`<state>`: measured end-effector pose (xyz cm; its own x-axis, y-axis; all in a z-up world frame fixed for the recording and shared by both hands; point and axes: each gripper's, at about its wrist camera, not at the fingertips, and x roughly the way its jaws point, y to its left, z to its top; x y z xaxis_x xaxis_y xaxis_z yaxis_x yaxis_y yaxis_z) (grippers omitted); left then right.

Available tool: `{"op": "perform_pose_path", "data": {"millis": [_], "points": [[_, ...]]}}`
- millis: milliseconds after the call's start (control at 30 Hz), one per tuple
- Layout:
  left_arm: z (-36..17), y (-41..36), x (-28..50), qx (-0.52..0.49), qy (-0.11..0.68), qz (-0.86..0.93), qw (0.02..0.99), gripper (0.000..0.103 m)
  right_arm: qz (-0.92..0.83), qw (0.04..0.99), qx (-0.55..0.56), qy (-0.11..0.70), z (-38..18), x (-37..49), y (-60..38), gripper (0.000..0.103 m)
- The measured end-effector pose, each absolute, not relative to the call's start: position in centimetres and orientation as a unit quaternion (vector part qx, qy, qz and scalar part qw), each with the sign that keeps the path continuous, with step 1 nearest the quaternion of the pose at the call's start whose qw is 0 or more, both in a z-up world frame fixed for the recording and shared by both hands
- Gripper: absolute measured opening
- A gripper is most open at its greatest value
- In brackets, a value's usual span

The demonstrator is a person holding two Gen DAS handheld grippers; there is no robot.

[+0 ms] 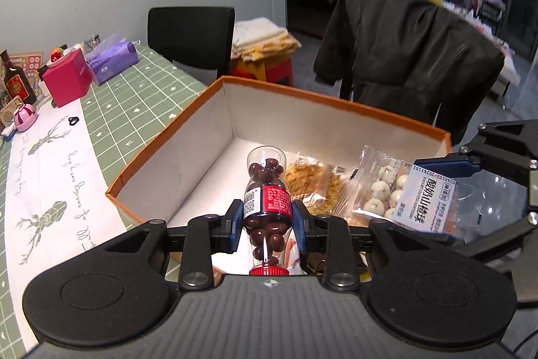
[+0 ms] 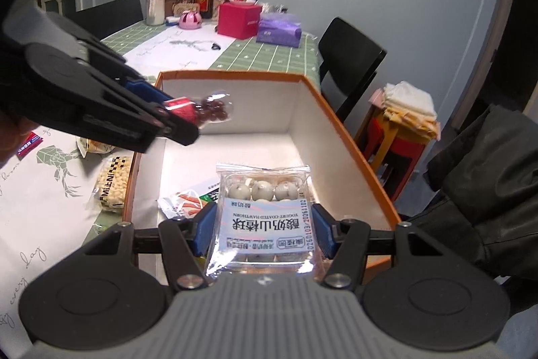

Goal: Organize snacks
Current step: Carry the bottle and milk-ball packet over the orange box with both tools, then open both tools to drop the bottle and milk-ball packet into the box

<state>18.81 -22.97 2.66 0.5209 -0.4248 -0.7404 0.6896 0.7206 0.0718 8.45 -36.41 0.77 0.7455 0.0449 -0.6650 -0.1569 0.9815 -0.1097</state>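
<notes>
Right, my left gripper [image 1: 268,226] clamps the little bottle of chocolate balls [image 1: 267,197] over the orange box [image 1: 168,130], while my right gripper [image 2: 263,232] squeezes the yogurt hawthorn pack [image 2: 264,211] above the box's near edge.

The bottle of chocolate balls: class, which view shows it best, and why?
The left wrist view: the bottle fills the centre, showing label, cap and contents, clamped in the left hand-held gripper. The right wrist view shows only its far end, mostly hidden behind that gripper.
</notes>
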Motion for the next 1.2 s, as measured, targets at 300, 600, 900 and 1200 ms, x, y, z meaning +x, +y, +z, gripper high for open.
{"op": "perform_pose_path", "data": {"millis": [300, 600, 900, 1200], "points": [[0.6, -25.4, 20.4, 0.225, 0.395, -0.311, 0.834, 0.034, 0.077, 0.914, -0.096, 0.388, -1.3, 10.8, -34.5, 0.058], [-1.2, -26.0, 21.0, 0.242, 0.42, -0.3, 0.822, 0.034, 0.082, 0.903, -0.089, 0.413, -2.7, 12.2, -34.5, 0.058], [-2.0, -26.3, 21.4, 0.252, 0.428, -0.293, 0.817, 0.035, 0.077, 0.897, -0.09, 0.425, -3.7, 12.9, -34.7, 0.059], [-0.9, -26.2, 21.1, 0.245, 0.41, -0.296, 0.827, 0.047, 0.065, 0.906, -0.077, 0.41, -2.8, 12.5, -35.7, 0.069]]}}
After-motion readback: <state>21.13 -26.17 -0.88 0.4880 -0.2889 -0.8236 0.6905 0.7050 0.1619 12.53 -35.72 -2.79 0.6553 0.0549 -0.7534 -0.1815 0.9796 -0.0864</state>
